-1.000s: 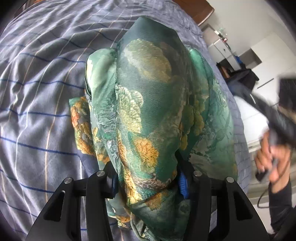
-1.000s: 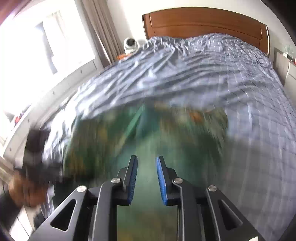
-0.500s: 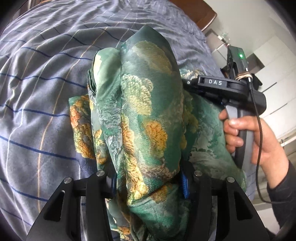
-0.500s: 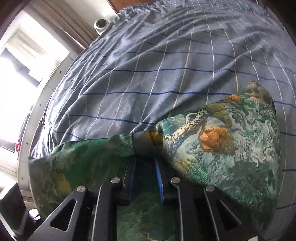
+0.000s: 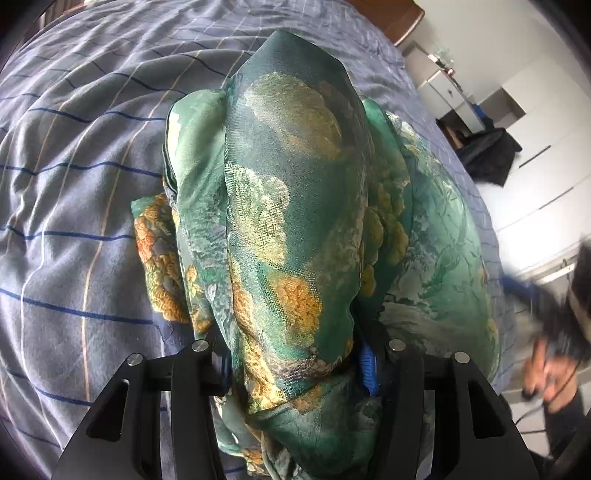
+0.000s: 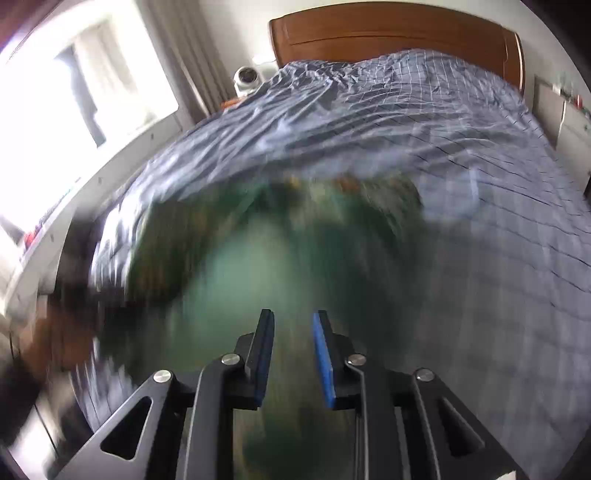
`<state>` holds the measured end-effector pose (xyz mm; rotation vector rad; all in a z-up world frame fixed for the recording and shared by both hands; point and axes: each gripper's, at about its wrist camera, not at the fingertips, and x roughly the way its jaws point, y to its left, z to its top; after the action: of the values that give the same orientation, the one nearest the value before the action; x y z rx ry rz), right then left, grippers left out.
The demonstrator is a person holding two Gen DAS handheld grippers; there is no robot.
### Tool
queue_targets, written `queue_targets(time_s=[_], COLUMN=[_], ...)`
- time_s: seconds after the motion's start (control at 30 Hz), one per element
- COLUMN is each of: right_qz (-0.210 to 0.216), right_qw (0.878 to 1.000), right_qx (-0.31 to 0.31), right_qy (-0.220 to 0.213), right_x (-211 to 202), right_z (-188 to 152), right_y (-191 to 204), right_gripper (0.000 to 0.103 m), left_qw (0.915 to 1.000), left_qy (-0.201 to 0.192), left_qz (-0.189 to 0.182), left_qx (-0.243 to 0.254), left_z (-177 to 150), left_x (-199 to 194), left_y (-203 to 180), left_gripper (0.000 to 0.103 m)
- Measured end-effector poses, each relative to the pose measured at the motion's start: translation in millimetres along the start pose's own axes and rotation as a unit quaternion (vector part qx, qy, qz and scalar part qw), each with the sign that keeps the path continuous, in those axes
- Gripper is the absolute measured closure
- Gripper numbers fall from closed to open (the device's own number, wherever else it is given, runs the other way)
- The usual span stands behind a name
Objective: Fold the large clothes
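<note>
The bed (image 5: 74, 155), under a blue-grey checked cover, fills both views; its wooden headboard (image 6: 388, 33) sits at the top of the right wrist frame. On it, centre frame, lies the green floral garment (image 5: 295, 206), bunched into a raised ridge. The left hand-held gripper (image 5: 295, 354), at the bottom centre, is clenched on a thick gather of that cloth. The right hand-held gripper (image 6: 293, 354) hovers above blurred green fabric, pads parted and holding nothing. This looks like mid-fold: next, the free gripper likely needs an edge to pinch so the layer can be laid flat. No containers are visible.
</note>
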<state>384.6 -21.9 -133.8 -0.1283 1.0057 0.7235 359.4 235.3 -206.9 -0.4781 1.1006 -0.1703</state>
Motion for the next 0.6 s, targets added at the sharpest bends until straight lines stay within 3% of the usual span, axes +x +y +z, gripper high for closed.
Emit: queue_targets(time_s=[0.17,0.33,0.43,0.6], right_qz=[0.013,0.002,-0.021,-0.03], right_qw=[1.0,0.999,1.0,0.999], right_qx=[0.008,0.035,-0.006,0.003], right_qy=[-0.008,0.017,0.022,0.022], right_x=[-14,28,33,29], right_z=[-75,-80,-82,-83], right_y=[15,6,15,16], right_gripper=[0.079,0.079,0.08,0.08], left_qw=[1.0,0.9999,0.9999,0.9998], left_qy=[0.0,0.0,-0.004,-0.011], left_qz=[0.004,0.016,0.015,0.015], left_qx=[-0.002,0.001,-0.002,-0.01], left_z=[3,4,3,-1], left_x=[3,8,10,10], left_y=[-1,-7,-9,-7], left_gripper=[0.048,0.047,0.046,0.045])
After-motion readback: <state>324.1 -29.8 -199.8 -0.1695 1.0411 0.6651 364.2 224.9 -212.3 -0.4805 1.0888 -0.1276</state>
